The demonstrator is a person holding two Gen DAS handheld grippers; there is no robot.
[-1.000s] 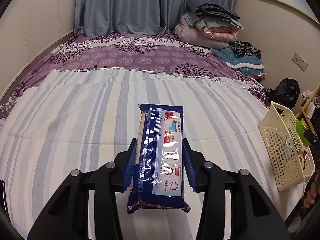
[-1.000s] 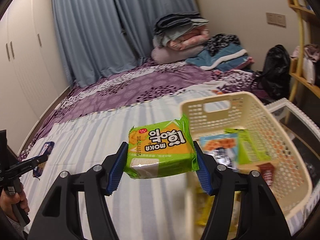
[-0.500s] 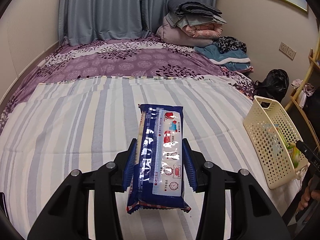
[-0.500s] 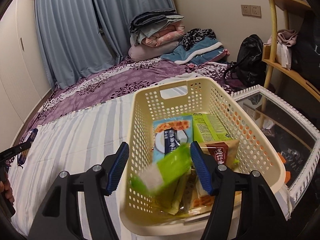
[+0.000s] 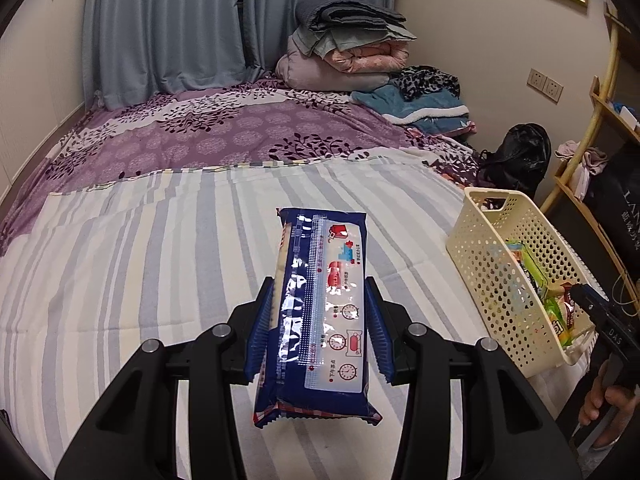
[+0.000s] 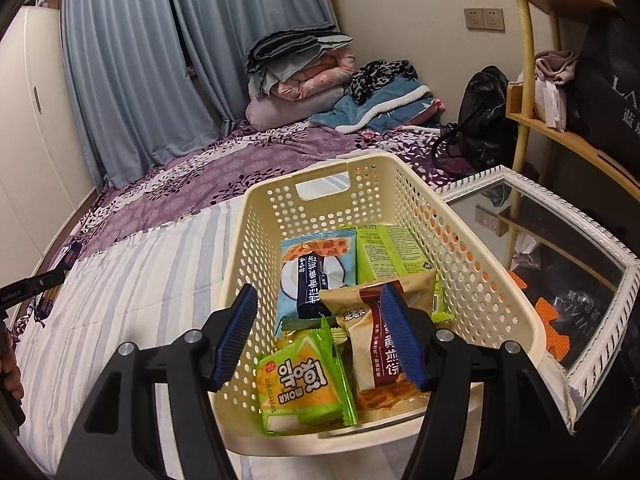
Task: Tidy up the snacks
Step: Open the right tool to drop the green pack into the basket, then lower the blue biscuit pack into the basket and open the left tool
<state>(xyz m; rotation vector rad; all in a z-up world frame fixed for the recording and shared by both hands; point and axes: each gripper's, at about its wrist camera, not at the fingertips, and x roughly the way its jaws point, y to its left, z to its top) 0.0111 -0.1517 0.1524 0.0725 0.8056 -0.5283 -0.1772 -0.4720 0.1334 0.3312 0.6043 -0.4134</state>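
Observation:
My left gripper (image 5: 316,330) is shut on a long blue snack pack (image 5: 320,308) and holds it above the striped bed sheet, left of the cream basket (image 5: 476,240). My right gripper (image 6: 318,334) is open and empty, just above the near end of the cream basket (image 6: 504,288). A green Moka pack (image 6: 300,380) lies in the basket below its fingers, beside a brown pack (image 6: 380,344), a light blue pack (image 6: 316,272) and a green pack (image 6: 392,252).
The basket sits at the bed's right edge. A white-framed mirror (image 6: 600,240) lies right of it, with a wooden shelf (image 6: 560,128) and a black bag (image 6: 484,120) behind. Folded bedding (image 5: 344,52) is piled at the bed's far end.
My right gripper moved over the basket, opened and dropped the green Moka pack into it. My left gripper kept the blue pack and swung right, so the basket looms larger.

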